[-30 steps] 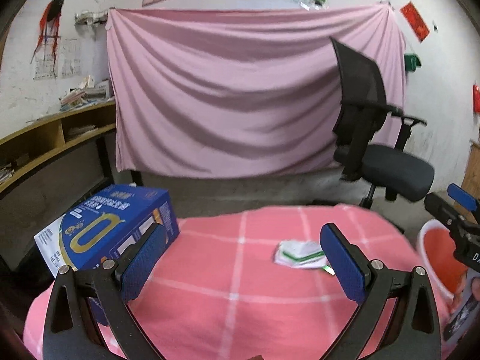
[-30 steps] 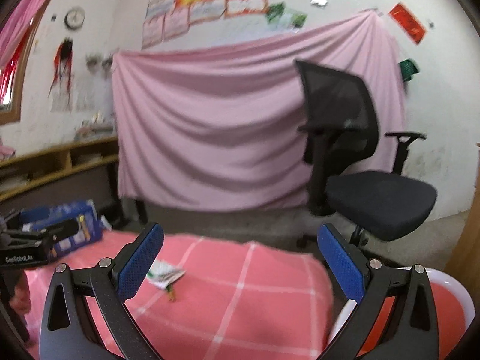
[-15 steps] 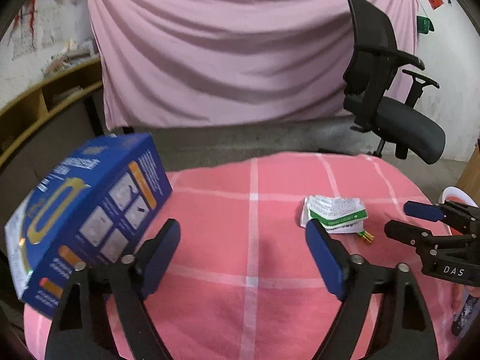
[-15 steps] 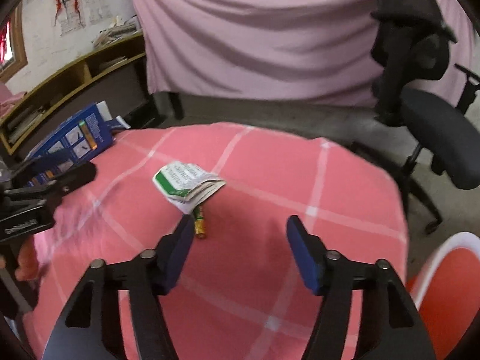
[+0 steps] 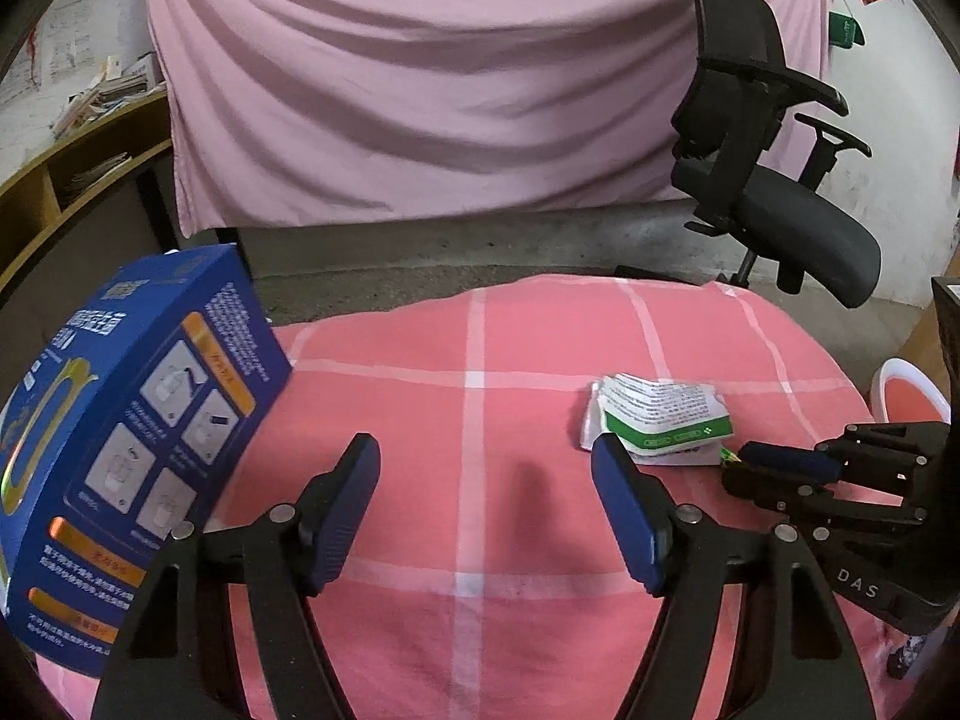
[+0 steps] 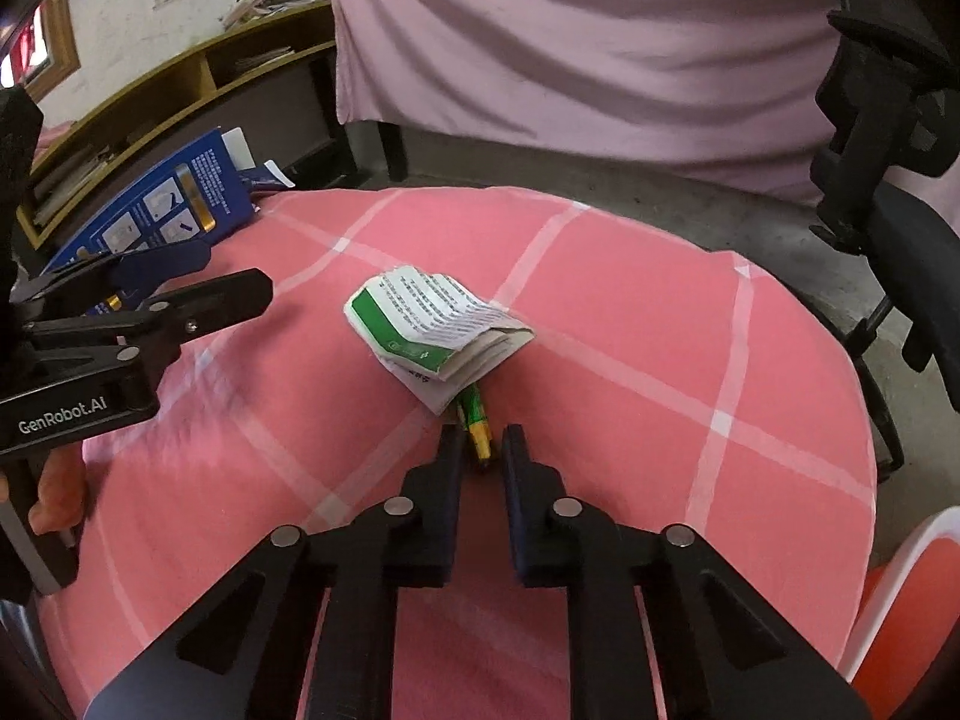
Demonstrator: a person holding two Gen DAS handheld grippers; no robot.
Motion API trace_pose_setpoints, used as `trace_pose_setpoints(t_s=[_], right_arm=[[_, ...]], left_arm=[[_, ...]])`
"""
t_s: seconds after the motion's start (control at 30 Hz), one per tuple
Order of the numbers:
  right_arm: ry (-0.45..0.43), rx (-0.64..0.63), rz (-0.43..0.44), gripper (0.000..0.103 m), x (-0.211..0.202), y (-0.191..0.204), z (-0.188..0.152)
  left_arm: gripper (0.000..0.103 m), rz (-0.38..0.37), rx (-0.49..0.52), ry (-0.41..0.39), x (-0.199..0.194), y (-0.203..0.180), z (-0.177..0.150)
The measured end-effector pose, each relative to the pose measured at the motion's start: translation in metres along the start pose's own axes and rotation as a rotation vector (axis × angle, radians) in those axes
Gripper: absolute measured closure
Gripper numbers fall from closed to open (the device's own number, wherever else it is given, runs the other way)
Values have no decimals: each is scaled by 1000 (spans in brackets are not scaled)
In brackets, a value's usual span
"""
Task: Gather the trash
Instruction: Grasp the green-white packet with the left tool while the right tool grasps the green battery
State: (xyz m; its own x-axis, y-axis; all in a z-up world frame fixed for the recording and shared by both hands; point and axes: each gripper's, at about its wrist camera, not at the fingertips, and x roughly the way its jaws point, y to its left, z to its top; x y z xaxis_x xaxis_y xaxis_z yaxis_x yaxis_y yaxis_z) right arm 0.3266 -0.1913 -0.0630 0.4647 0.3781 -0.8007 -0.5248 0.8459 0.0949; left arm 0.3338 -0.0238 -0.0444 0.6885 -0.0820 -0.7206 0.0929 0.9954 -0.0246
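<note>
right gripper (image 6: 482,450) has just clamped down on the green-yellow battery (image 6: 476,420) poking out from under the leaflet (image 6: 433,324) mid-table, left gripper (image 5: 486,510) half-closed and empty over bare cloth, so next it's lift and carry to the bin (image 6: 900,594)

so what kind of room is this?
Probably a lived-in home or small office room, not a lab: pink checked cloth over the table, pink sheet hung on the wall, office chair, cluttered wooden shelves.

Folded leaflet (image 6: 432,324) on tablecloth (image 6: 630,324), battery (image 6: 477,420) partly under it, box (image 5: 120,450) at left edge.
</note>
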Motion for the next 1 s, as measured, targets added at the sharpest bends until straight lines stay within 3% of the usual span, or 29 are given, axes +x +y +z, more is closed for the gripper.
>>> trace_pose_setpoints(t_s=[0.23, 0.43, 0.5, 0.57, 0.77, 0.8, 0.87, 1.0], right_arm=[[4, 8, -56, 94, -14, -13, -13], [-17, 96, -86, 94, -26, -45, -19], [-16, 117, -79, 94, -25, -50, -20], [-13, 121, -81, 94, -24, -51, -19], [-7, 112, -93, 92, -20, -51, -14], [-8, 111, -92, 90, -19, -51, -14], [-10, 110, -86, 74, -17, -50, -12], [-2, 111, -79, 72, -11, -51, -9]], left_arm=[[36, -29, 24, 32, 8, -14, 3], [37, -80, 8, 73, 24, -24, 13], [51, -108, -13, 107, 32, -24, 16], [58, -124, -32, 141, 40, -25, 18], [73, -147, -53, 154, 43, -24, 24], [76, -154, -57, 154, 43, -24, 25], [81, -175, -70, 158, 42, -24, 25], [87, -181, -87, 151, 39, -23, 25]])
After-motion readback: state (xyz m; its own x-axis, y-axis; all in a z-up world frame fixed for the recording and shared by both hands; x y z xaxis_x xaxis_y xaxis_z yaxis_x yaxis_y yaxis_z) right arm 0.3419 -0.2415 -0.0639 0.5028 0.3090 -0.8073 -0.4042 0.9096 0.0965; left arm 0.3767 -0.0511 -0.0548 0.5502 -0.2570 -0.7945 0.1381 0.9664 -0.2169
